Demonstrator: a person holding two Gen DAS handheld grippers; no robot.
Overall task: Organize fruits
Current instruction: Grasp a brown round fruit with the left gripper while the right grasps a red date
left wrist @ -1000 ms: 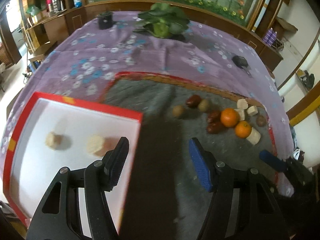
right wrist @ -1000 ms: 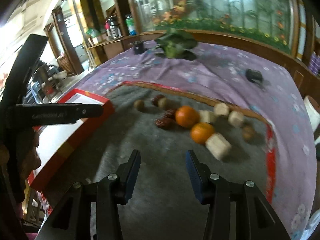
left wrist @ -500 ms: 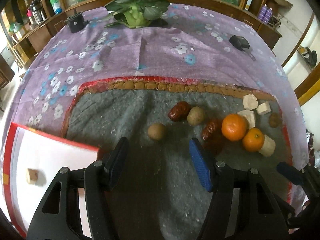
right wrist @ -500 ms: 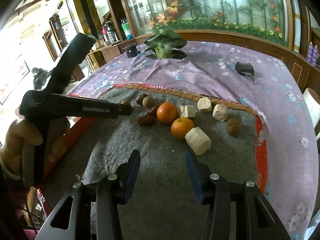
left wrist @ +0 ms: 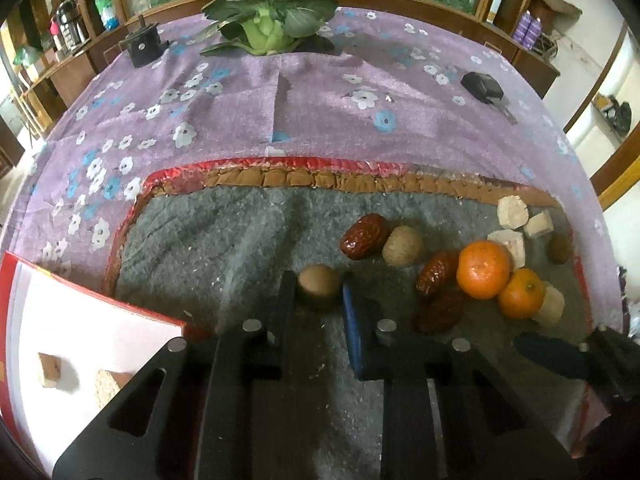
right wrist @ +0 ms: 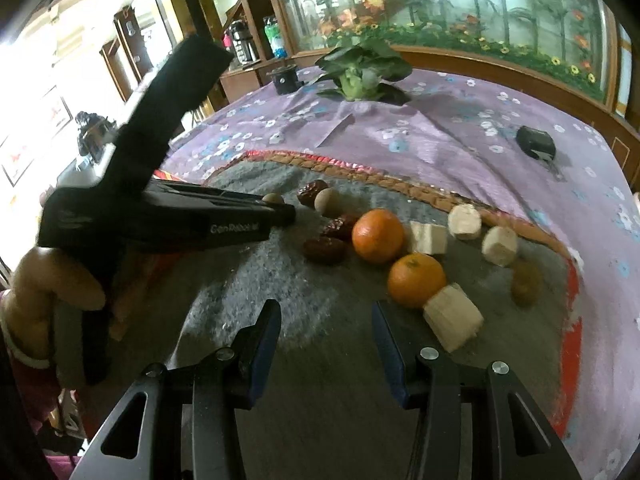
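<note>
My left gripper [left wrist: 318, 294] has its fingers closed around a small brown round fruit [left wrist: 319, 281] on the grey mat [left wrist: 208, 240]; it also shows in the right wrist view [right wrist: 273, 199]. To its right lie red dates [left wrist: 363, 235], another brown fruit [left wrist: 402, 245], two oranges [left wrist: 484, 269] and pale cut chunks [left wrist: 512, 211]. My right gripper [right wrist: 325, 324] is open and empty above the mat, just left of a pale chunk [right wrist: 453, 322] and an orange [right wrist: 416, 279].
A red-rimmed white box [left wrist: 64, 332] with two pale chunks stands at the front left. A leafy green vegetable [left wrist: 268, 8], a black cup [left wrist: 142, 46] and a black key fob [left wrist: 482, 87] sit on the purple flowered tablecloth [left wrist: 320, 112].
My left gripper swung right from the white box to the mat, came down and closed around the small brown fruit. My right gripper stayed open and shifted slightly toward the fruit pile.
</note>
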